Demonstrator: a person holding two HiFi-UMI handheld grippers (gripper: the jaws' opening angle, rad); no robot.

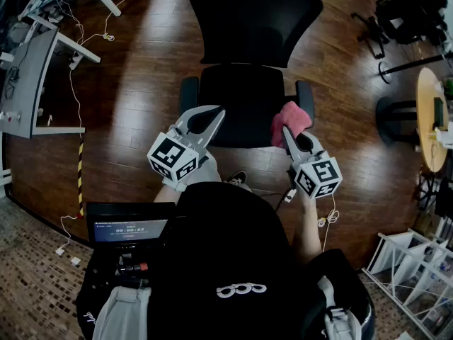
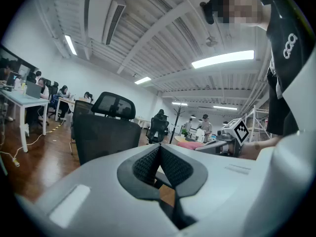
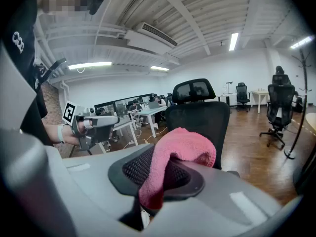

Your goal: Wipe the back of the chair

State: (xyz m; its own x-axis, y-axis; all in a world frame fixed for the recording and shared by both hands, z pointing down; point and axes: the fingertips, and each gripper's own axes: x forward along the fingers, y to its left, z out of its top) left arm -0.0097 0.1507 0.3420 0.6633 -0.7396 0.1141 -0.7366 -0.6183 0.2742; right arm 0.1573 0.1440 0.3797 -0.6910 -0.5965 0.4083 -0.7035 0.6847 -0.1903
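Open office, dark wooden floor (image 1: 141, 105). Black mesh chair (image 1: 248, 20) faces the person, backrest beyond both grippers. Right gripper (image 1: 289, 134) clamps a pink cloth (image 1: 291, 119) over the seat's right edge. Left gripper (image 1: 216, 113) has its jaws pressed together, empty, over the seat's left. Laptop (image 1: 127, 229) text is illegible.

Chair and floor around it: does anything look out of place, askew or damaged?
Nothing stands out. The chair stands upright; the pink cloth is clamped in the right gripper; the left gripper is shut, empty. Loose cables trail on the floor.
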